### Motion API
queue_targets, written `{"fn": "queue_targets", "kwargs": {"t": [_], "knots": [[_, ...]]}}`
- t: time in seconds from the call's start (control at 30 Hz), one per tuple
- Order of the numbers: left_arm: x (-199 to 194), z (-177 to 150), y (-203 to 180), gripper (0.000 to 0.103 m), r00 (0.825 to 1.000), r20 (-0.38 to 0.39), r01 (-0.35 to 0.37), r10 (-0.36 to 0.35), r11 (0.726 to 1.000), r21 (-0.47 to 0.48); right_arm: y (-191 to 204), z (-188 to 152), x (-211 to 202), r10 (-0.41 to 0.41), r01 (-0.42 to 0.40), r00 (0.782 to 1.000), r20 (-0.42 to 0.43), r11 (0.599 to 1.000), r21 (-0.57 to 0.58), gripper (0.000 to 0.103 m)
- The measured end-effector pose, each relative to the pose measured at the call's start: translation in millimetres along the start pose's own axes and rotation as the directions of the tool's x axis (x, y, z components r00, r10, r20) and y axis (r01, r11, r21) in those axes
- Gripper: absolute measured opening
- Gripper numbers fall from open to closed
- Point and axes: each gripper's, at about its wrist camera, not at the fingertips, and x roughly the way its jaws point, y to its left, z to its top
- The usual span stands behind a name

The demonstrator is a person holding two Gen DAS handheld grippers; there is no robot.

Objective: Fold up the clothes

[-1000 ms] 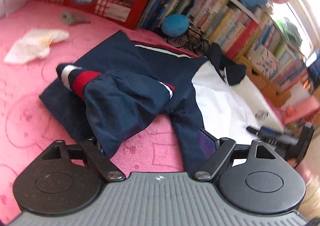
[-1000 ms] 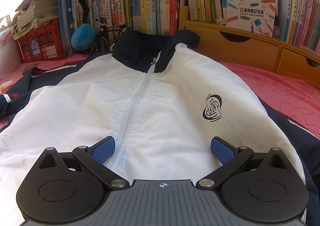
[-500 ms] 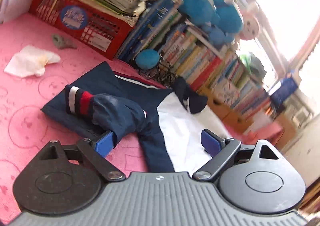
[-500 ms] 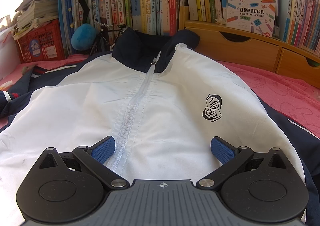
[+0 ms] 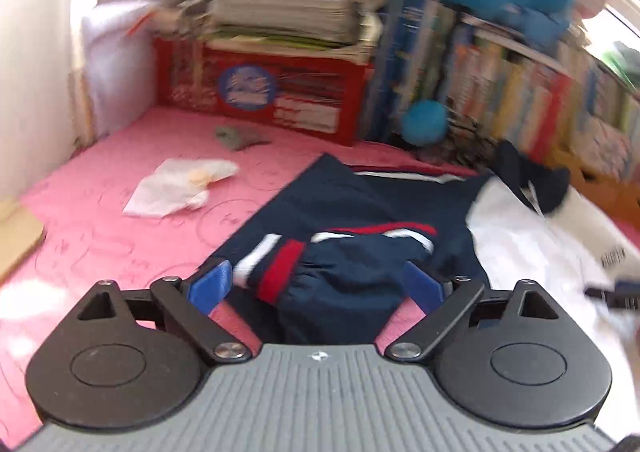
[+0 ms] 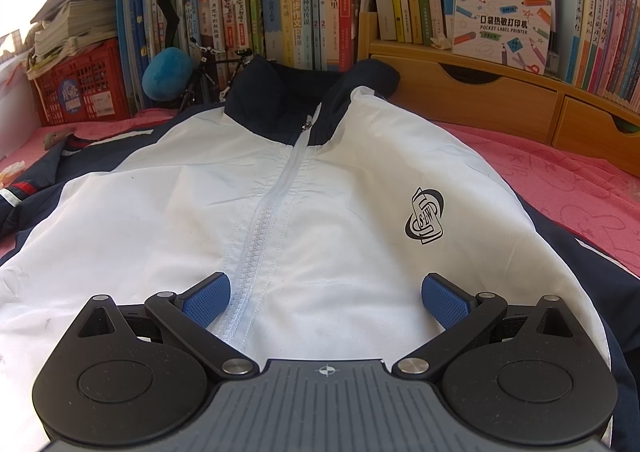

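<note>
The white and navy zip-front jacket lies flat, front up, on the pink patterned bed cover, filling the centre of the right wrist view, its navy collar toward the row of upright books at the top. The right gripper hangs over the white front with its blue pads spread; the zipper runs just beside the left pad.

In the left wrist view, the left gripper has just been opening and stands spread wide. The bunched navy sleeve with red and white striped cuff lies between the pads, not pinched. A crumpled white tissue lies at centre left, before the red plastic crate.
</note>
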Motion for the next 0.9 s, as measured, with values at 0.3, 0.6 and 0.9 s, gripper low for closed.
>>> {"fn": "queue_targets", "kwargs": {"t": [0.3, 0.6, 0.9], "knots": [[9, 5, -3, 0.025, 0.999, 0.037, -0.031, 0.03, 0.999, 0.021, 0, 0, 0, 0.0, 0.0, 1.0, 0.0, 1.0, 0.0, 0.103], [-1, 143, 23, 0.024, 0.766, 0.545, -0.476, 0.341, 0.871, 0.124, 0, 0, 0, 0.0, 0.0, 1.0, 0.0, 1.0, 0.0, 0.103], [116, 145, 90, 0.063, 0.802, 0.119, -0.595, 0.585, 0.8, 0.077, 0, 0, -1, 0.0, 0.0, 1.0, -0.002, 1.0, -0.001, 0.103]]}}
